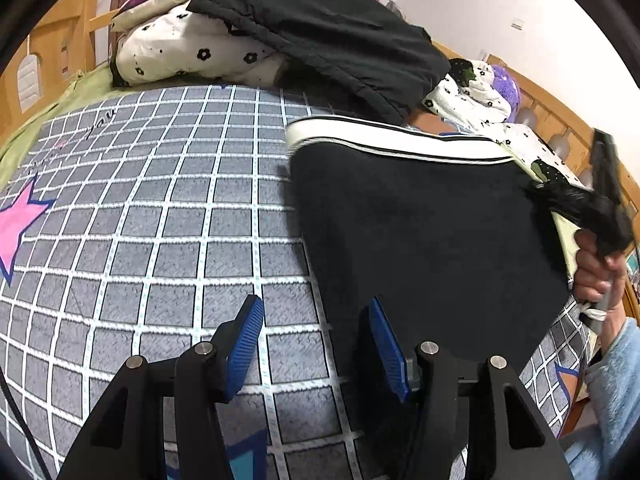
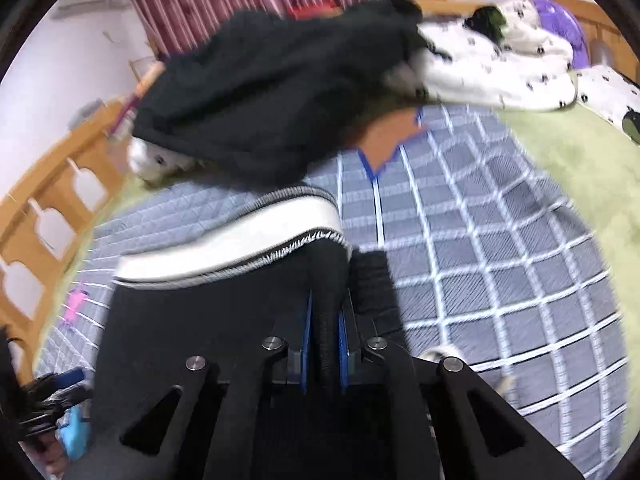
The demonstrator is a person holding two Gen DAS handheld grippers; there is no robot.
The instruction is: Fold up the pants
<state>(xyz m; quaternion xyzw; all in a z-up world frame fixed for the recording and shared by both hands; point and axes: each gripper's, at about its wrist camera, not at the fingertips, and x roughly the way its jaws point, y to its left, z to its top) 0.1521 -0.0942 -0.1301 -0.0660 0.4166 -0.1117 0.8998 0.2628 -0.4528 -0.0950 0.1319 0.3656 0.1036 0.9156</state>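
Blue-padded fingers of the left gripper (image 1: 316, 344) stand apart at the bottom of the left wrist view, nothing between them, hovering over the grey checked blanket (image 1: 160, 220) at the left edge of the black pants (image 1: 420, 232). These lie flat right of centre, their white waistband (image 1: 380, 140) toward the top. In the blurred right wrist view, the right gripper (image 2: 325, 320) is clamped on a fold of the pants' black cloth at lower centre.

Handwritten "you" on checked blanket (image 1: 160, 208)
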